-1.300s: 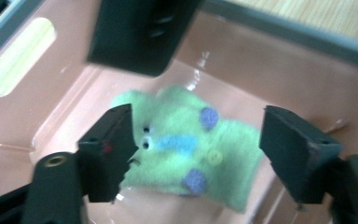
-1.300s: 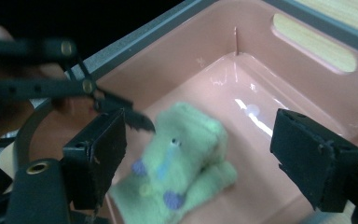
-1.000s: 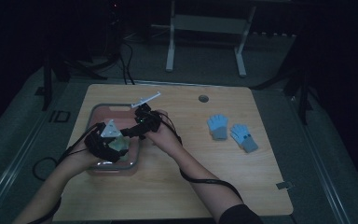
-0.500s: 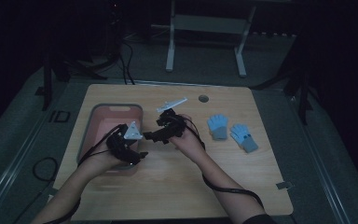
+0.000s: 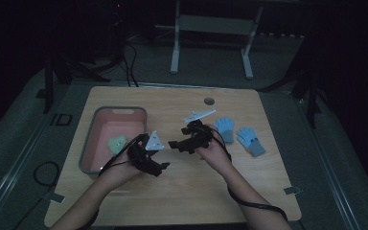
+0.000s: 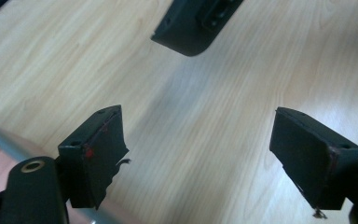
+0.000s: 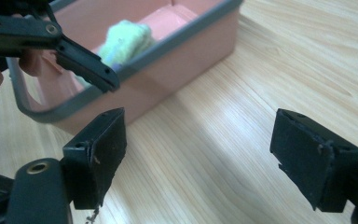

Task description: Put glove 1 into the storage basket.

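Both tongs have pulled back out of the pink bin (image 5: pixel 92 143) since a sec ago. A pale green glove (image 5: pixel 117 143) now lies inside it. Left tongs (image 5: pixel 160 167) & right tongs (image 5: pixel 176 144) hang over bare tabletop (image 5: pixel 249 187), jaws spread, holding nothing. Likely one glove sorted; two blue gloves (image 5: pixel 239 135) wait at right, well apart from the bin.
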### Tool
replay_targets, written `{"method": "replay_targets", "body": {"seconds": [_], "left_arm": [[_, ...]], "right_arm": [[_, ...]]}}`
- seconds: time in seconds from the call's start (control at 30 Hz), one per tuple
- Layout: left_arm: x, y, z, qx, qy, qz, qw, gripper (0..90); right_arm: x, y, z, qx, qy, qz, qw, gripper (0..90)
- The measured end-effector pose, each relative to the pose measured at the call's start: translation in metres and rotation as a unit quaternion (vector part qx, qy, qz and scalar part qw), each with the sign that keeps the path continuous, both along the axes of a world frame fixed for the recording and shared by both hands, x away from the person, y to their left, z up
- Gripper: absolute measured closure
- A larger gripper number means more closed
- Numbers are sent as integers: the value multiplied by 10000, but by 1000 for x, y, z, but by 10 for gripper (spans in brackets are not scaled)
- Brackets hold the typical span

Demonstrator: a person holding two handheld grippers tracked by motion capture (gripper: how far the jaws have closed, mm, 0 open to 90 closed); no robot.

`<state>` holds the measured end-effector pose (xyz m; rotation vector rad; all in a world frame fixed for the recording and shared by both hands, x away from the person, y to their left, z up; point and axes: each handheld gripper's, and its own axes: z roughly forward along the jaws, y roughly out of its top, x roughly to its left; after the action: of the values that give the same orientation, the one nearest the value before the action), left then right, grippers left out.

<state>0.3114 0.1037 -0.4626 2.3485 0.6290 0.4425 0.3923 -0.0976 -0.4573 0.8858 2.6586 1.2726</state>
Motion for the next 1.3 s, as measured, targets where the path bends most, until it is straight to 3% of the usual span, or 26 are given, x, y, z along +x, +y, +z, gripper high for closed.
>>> {"method": "replay_targets", "body": {"seconds": [0.1,0.17,0.23,0.53,0.63,0.83,1.03,1.3], "left_arm": [[0,-9,-5,-30,84,87,9999,144],[-1,-13,-8,-80,213,-25,9997,116],[-3,-18,-13,-40,349,-146,9993,31],[-10,-34,-29,-242,475,-288,9982,30],[-13,-39,-37,-249,334,-249,9988,30],[-19,-42,-53,-416,332,-83,9985,30],[-26,-42,-71,-484,313,-112,9983,31],[-36,-41,-91,-415,107,-47,9991,38]], "right_arm": [[-1,-8,-3,-2,-3,-41,10000,183],[-2,-15,-5,-28,-20,-63,10000,183],[-4,-21,-7,-49,-46,-115,9999,183],[-10,-43,-20,-271,-114,-162,9994,185],[-13,-50,-25,-281,-149,-232,9992,177],[-16,-63,-38,-290,-117,-331,9990,154],[-21,-76,-46,-192,-121,-424,9988,154],[-29,-91,-62,-334,-251,-494,9979,140]]}}
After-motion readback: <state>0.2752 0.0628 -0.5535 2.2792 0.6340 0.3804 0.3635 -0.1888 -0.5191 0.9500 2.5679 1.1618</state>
